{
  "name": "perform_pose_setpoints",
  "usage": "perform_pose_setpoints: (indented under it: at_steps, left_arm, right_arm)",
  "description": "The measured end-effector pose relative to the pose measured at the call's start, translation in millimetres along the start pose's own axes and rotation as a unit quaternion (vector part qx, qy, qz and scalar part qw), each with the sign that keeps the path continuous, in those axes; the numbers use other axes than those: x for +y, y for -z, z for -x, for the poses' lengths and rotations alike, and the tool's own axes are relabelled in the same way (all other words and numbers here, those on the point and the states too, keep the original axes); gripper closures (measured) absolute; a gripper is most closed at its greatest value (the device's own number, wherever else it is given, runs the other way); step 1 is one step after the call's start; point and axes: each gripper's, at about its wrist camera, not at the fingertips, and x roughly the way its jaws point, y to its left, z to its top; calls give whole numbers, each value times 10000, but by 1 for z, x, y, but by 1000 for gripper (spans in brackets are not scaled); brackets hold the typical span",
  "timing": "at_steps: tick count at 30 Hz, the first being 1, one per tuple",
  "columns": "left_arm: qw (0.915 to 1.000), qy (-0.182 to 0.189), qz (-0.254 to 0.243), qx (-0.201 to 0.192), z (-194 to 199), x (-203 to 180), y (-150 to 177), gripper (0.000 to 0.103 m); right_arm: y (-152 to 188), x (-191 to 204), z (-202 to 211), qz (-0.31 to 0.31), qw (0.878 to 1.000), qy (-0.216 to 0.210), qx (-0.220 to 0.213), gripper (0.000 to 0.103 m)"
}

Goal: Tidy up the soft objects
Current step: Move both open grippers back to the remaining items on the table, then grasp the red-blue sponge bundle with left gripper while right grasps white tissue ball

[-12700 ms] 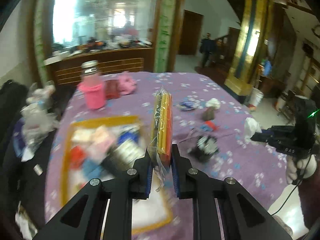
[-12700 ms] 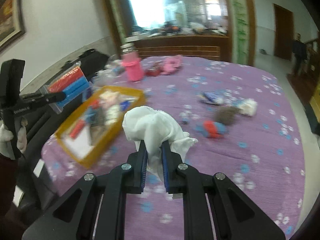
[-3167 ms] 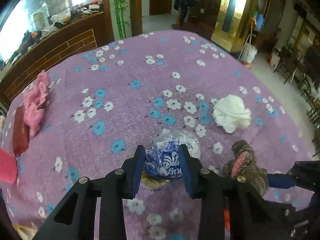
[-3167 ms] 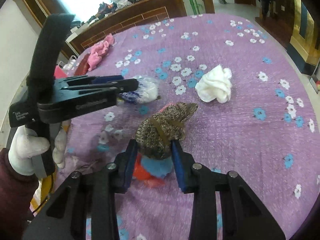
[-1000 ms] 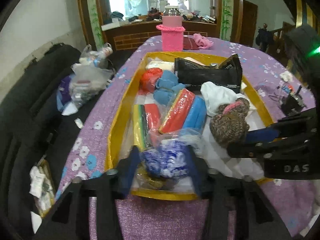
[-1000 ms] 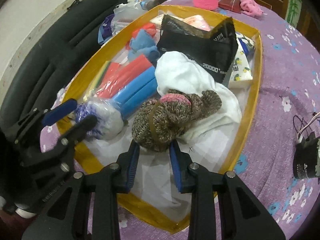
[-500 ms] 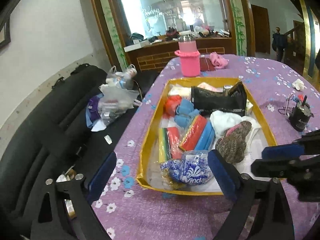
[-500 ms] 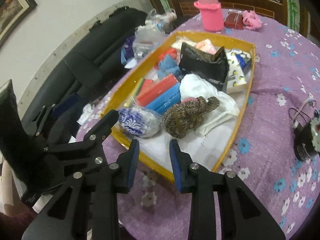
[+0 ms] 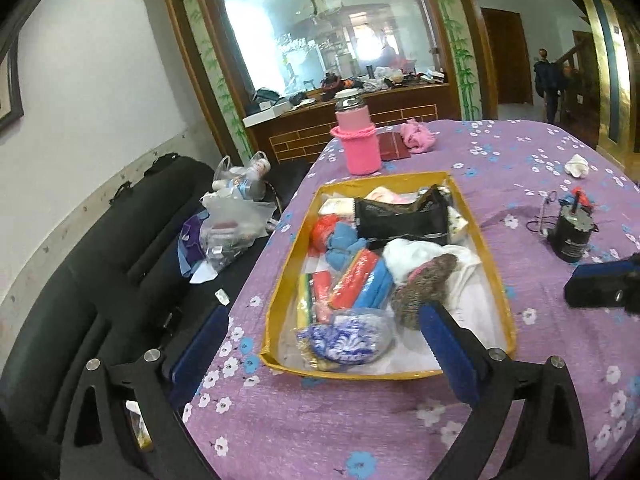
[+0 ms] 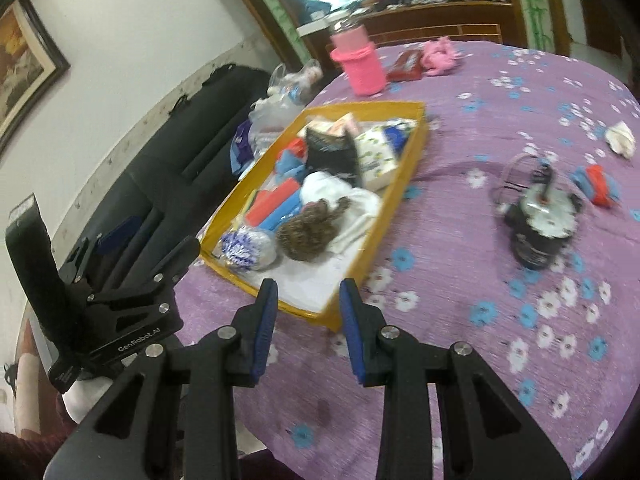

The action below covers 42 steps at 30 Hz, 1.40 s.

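Note:
A yellow tray (image 9: 493,256) (image 10: 401,184) on the purple flowered table holds several soft items. A blue-white plastic packet (image 9: 345,340) (image 10: 247,250) and a brown knitted bundle (image 9: 424,286) (image 10: 310,230) lie at its near end, beside a white cloth (image 9: 408,254), red and blue rolls (image 9: 362,280) and a black pouch (image 9: 400,220). My left gripper (image 9: 320,344) is open wide and empty in front of the tray's near edge. My right gripper (image 10: 308,304) is open and empty, just short of the tray's near corner. A red-blue soft piece (image 10: 596,184) and a white wad (image 10: 622,140) lie on the cloth at right.
A black motor with wires (image 9: 570,236) (image 10: 538,228) stands right of the tray. A pink knit-covered jar (image 9: 358,144) (image 10: 360,66), a red wallet and a pink cloth (image 9: 418,140) sit at the far end. A black sofa with bags (image 9: 236,224) lines the left side.
Both grippers opened, released the packet and the knitted bundle into the tray, and drew back and up from it. The right gripper opened wider in the last half second.

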Motion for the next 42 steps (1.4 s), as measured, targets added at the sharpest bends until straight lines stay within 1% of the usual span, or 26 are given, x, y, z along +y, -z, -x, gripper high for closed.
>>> perform_pose_setpoints:
  at_steps: [3,5,7,8,9,11,13,14,17,20,22,24,27,28,29,30,31,33,34,35,37,39,42]
  left_arm:
    - [9999,44,-90,-53,8,-11,-5,5]
    - [9998,143,-97,-117,17,-18,-9,4]
    - [9990,400,-60,-179,24,-25,-15,3]
    - [9980,605,-31,-197,27,-28,-18,2]
    - [9965,811,-6,-189,29,-31,-22,2]
    - [9900,1408,54,-97,29,-38,-33,2]
    - [9821,1877,129,41,24,-47,-46,2]
    - [9795,2004,165,83,22,-50,-51,2]
    - [9668,2528,303,189,14,-63,-70,2]
    - [9538,2958,404,345,5,-79,-86,2]
    - [9440,3238,401,484,-7,-96,-100,2]
    - [9390,3371,359,576,-18,-114,-115,2]
    - [9315,3548,307,745,-45,-140,-146,3]
    - [9302,3569,307,805,-55,-149,-157,3]
    - [9295,3569,309,877,-64,-159,-166,3]
    - [9284,3571,317,978,-75,-167,-174,3]
    - [9258,3592,355,1126,-89,-174,-184,3]
    - [9228,3605,421,1289,-104,-186,-197,3]
    - [9227,3586,412,1354,-114,-191,-204,3]
    - [9245,3537,374,1373,-119,-199,-210,3]
    - [9310,3367,201,1396,-127,-214,-221,3]
    - [9335,3281,9,1449,-132,-228,-228,3]
    - [9391,3060,-291,1533,-143,-251,-231,3]
  right_arm:
    - [3,-23,22,-203,9996,46,-206,74]
    - [4,-44,39,-361,9985,193,-356,74]
    - [7,-75,62,-607,9958,457,-513,74]
    - [8,-87,69,-700,9942,581,-566,74]
    - [10,-107,83,-862,9910,789,-646,74]
    - [11,-132,100,-1091,9856,1044,-759,74]
    - [12,-161,121,-1357,9782,1301,-884,74]
    - [12,-172,128,-1441,9753,1398,-919,74]
    - [8,-194,140,-1584,9694,1595,-989,74]
    - [-1,-220,145,-1704,9658,1689,-982,74]
    - [-14,-240,141,-1810,9631,1751,-951,74]
    - [-31,-263,133,-2007,9603,1692,-938,74]
    - [-58,-300,121,-2301,9555,1557,-990,74]
    - [-70,-312,115,-2323,9541,1600,-1002,73]
    - [-77,-319,111,-2318,9537,1642,-985,70]
    - [-90,-332,102,-2333,9521,1744,-935,68]
    - [-99,-341,95,-2371,9496,1832,-921,68]
    - [-114,-361,82,-2463,9464,1885,-900,68]
    - [-121,-368,76,-2497,9449,1926,-876,68]
    - [-127,-376,70,-2519,9438,1961,-852,68]
    - [-139,-388,56,-2510,9434,2030,-761,68]
    - [-146,-397,44,-2499,9426,2112,-663,68]
    - [-151,-404,31,-2431,9448,2140,-490,68]
